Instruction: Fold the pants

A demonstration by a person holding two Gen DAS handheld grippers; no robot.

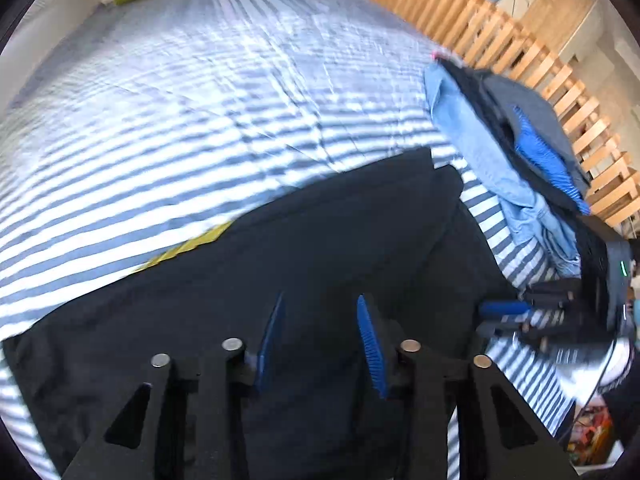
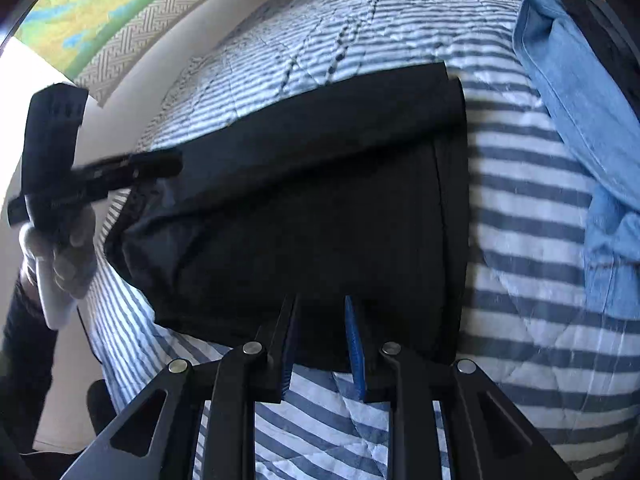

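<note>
Right gripper (image 2: pixel 320 332) hovered with jaws parted and empty at the near edge of the folded black pants (image 2: pixel 304 208), left gripper (image 1: pixel 320 340) likewise spread above them, probably poised for another fold.

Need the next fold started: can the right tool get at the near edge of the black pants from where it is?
Probably yes. The right tool hangs open just over the near edge of the black pants, and nothing lies between; the blue jeans sit well off to the side.
</note>
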